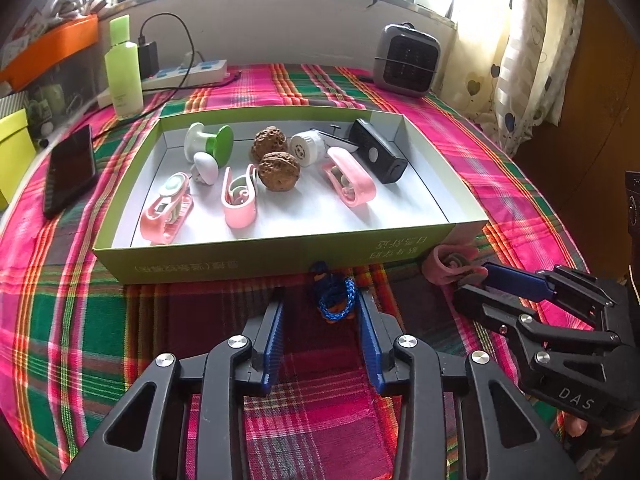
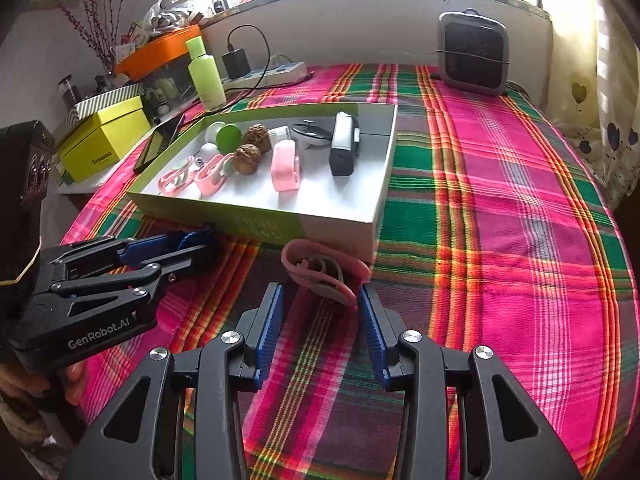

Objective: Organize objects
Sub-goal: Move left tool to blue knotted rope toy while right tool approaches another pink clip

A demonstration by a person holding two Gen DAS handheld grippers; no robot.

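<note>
Two left outside box (image 1: pixel 280 256) near edge | blue cord (image 1: pixel 334 298) between parted left gripper (image 1: pixel 322 308) | pink clip (image 2: pixel 320 270) pinched by right gripper (image 2: pixel 320 300)

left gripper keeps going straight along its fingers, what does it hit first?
Most likely the blue braided cord, lying on the tablecloth between the left gripper fingers. Behind it stands the green box wall. Depth is unclear.
</note>
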